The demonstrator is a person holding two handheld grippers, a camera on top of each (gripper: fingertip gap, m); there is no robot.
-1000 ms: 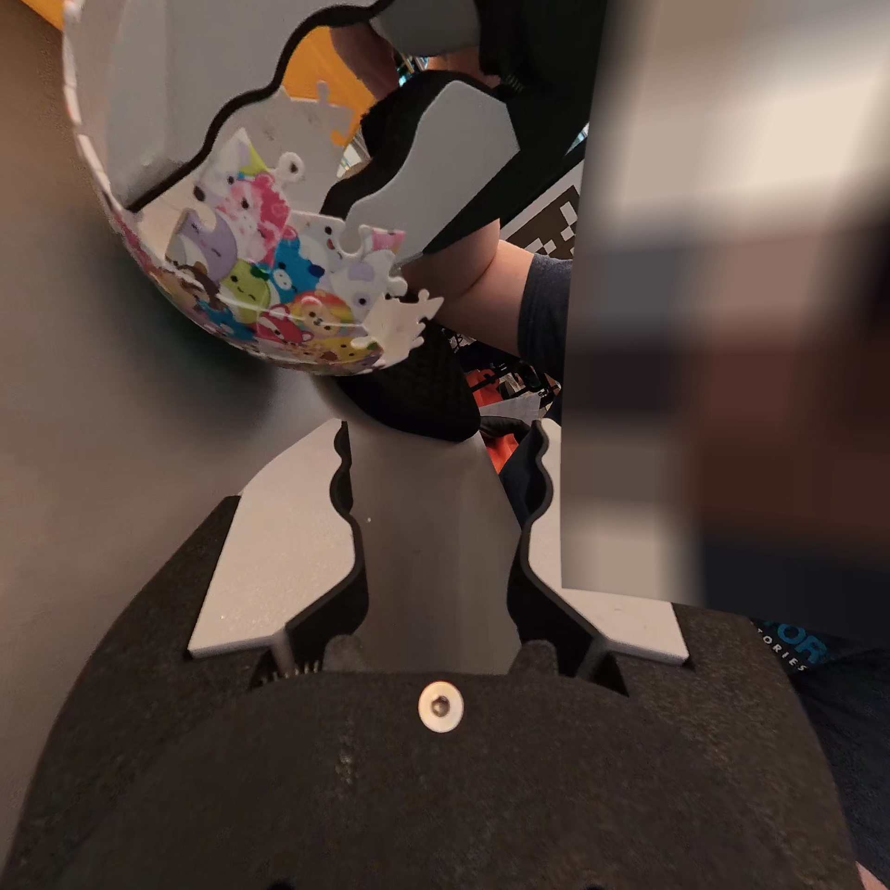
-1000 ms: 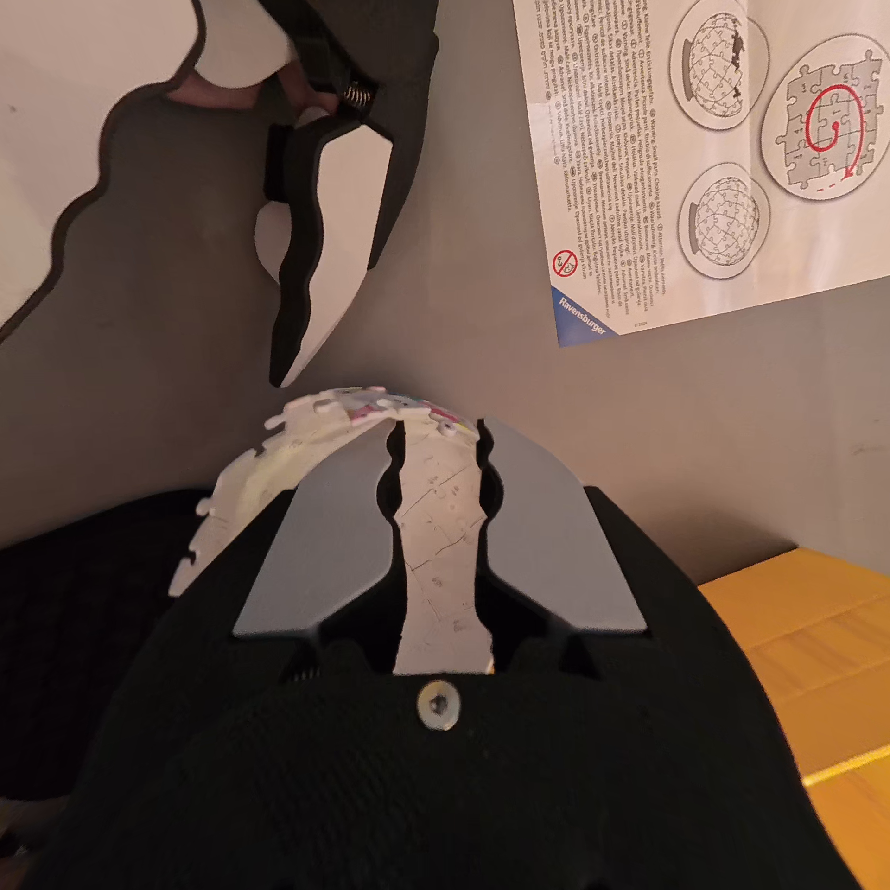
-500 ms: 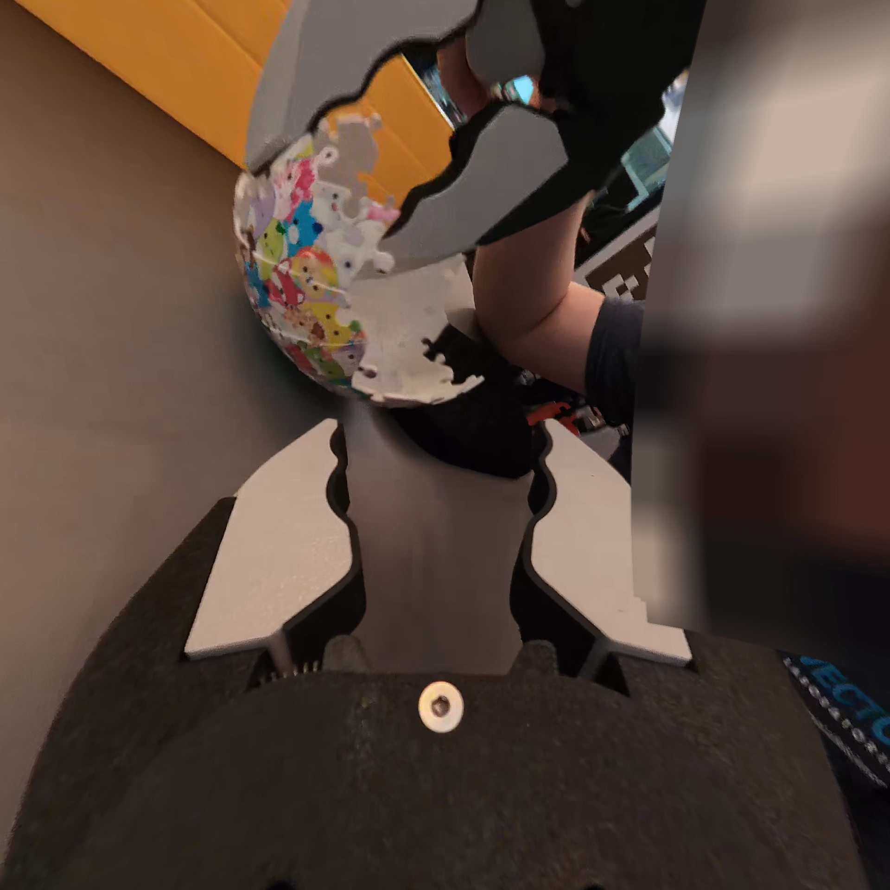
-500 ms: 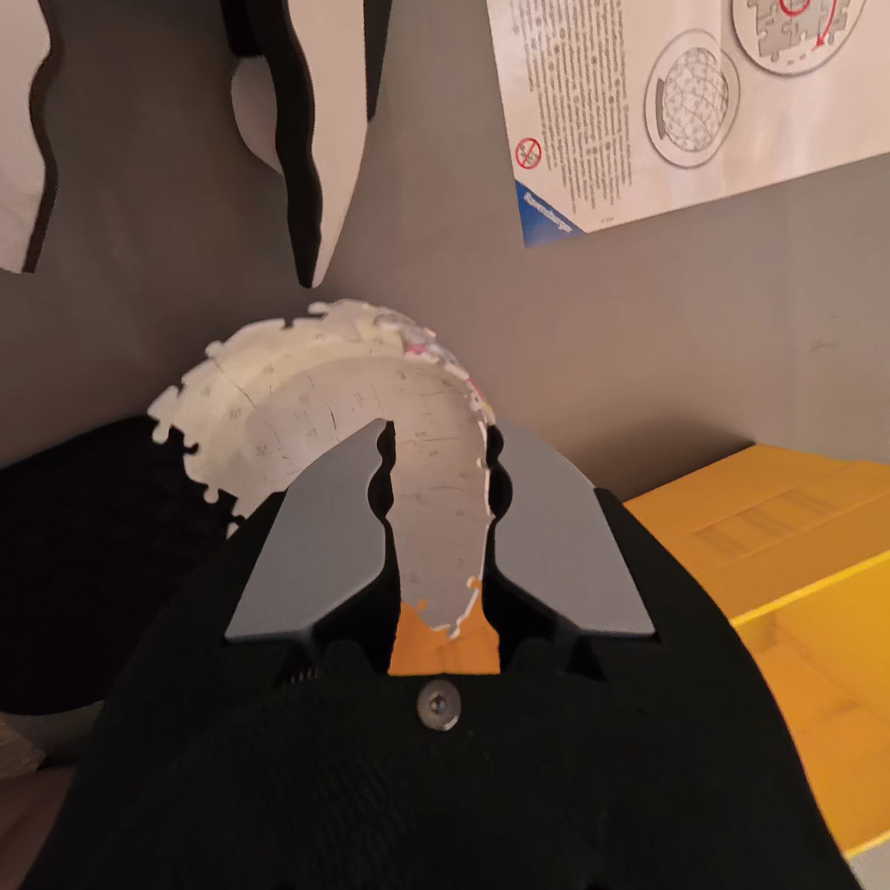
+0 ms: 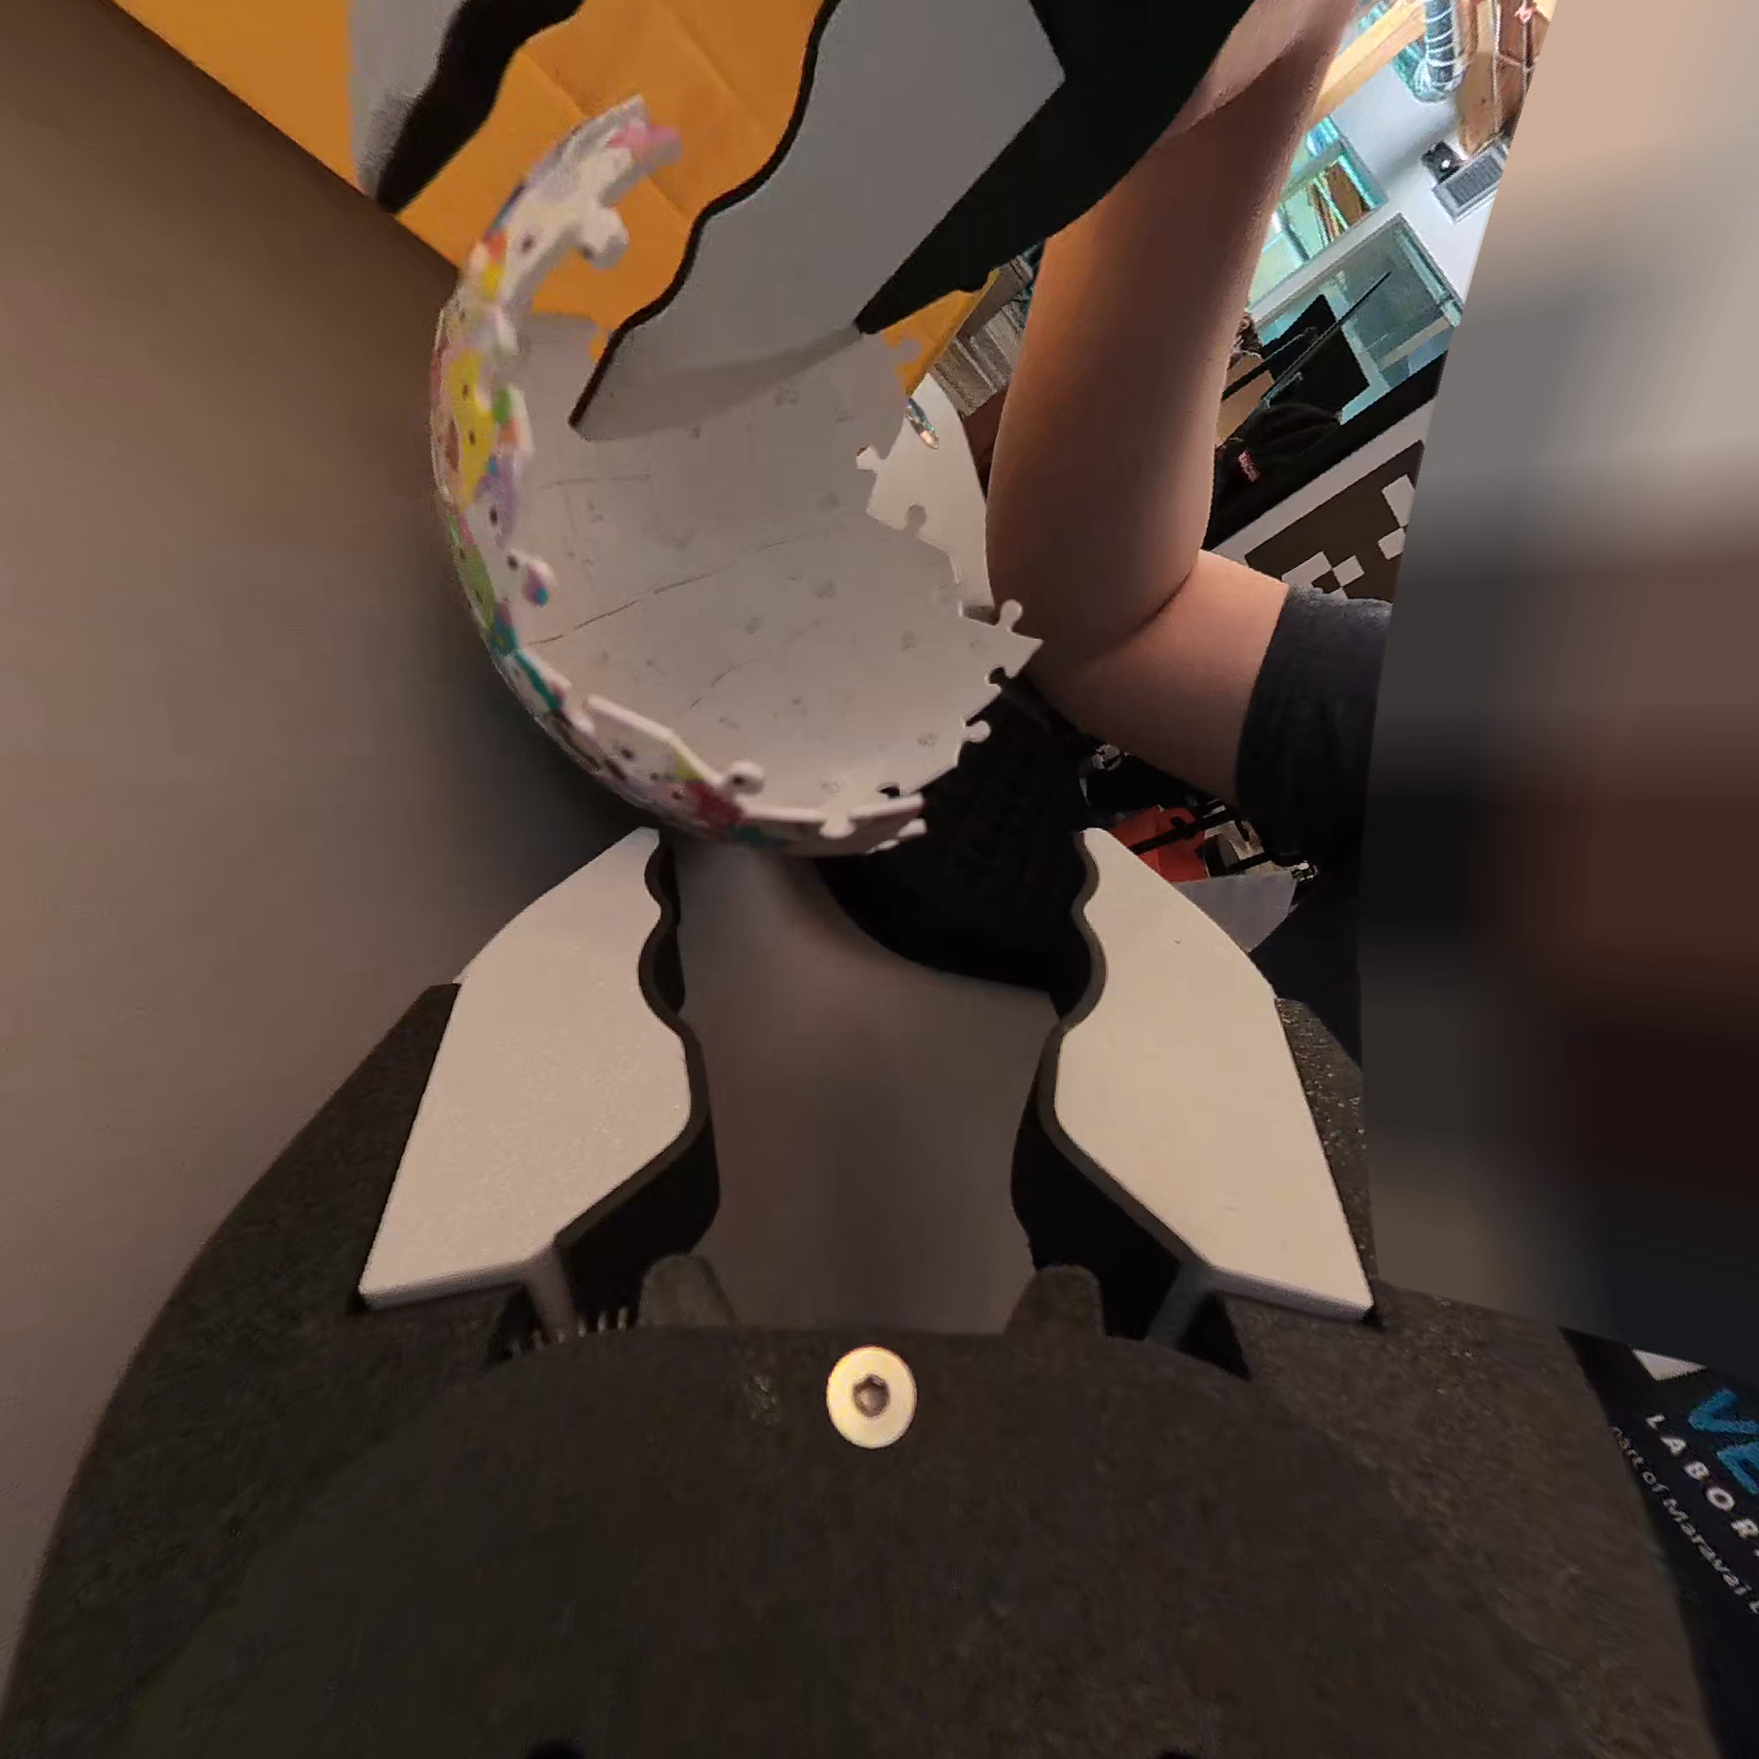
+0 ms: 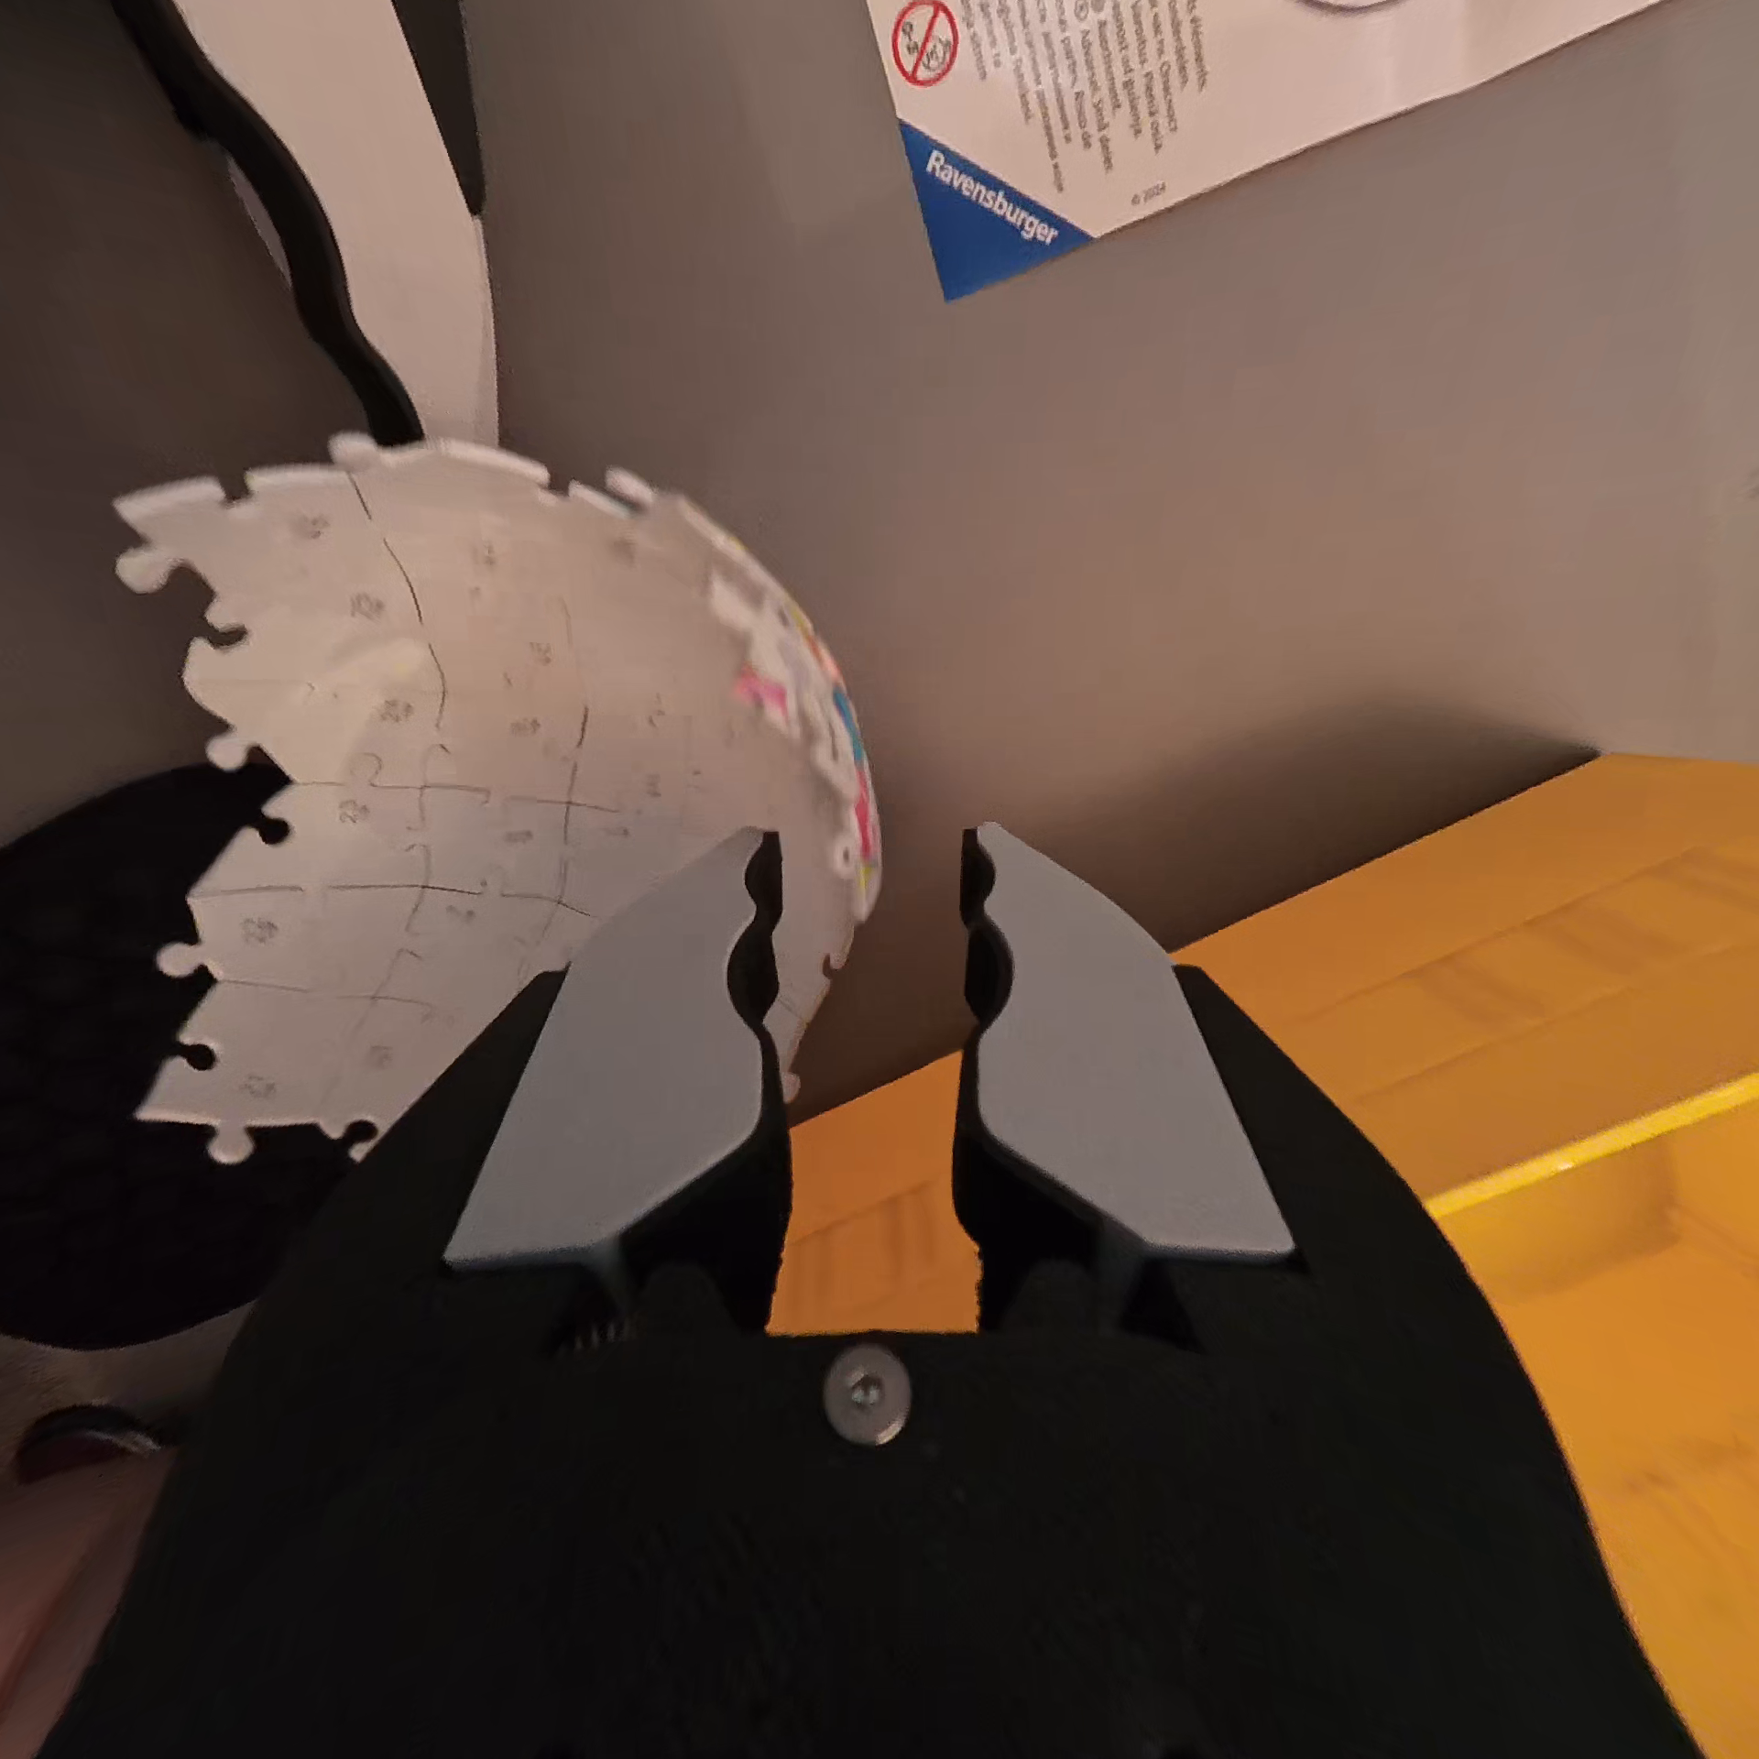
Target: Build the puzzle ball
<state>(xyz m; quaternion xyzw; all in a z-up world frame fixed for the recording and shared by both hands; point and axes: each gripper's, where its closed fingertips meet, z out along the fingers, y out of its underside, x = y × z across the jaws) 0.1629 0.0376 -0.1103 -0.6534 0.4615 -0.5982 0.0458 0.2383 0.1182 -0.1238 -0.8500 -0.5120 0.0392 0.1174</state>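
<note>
The partly built puzzle ball [image 5: 723, 590] is an open shell, colourful outside and white inside. Its hollow faces the left wrist view. My left gripper [image 5: 871, 847] is open and empty, with its tips just below the shell's lower rim. My right gripper [image 5: 481, 314] comes in from above, with one finger inside the shell and one outside it. In the right wrist view the right gripper [image 6: 871, 838] stands open. The shell [image 6: 476, 780] lies to its left, and only the rim reaches the left finger. One finger [image 6: 409, 190] of the left gripper shows above the shell.
A yellow box [image 6: 1428, 1047] lies on the grey table [image 6: 1142, 571] beside the right gripper, and it also shows in the left wrist view [image 5: 609, 67]. A printed instruction sheet [image 6: 1190, 95] lies farther off. A person's bare arm [image 5: 1095, 476] and a black rounded object [image 5: 952, 885] sit behind the shell.
The shell has turned its white inside toward the left camera. It slid left out of the right gripper's gap, which widened a little. The right gripper moved toward the yellow box.
</note>
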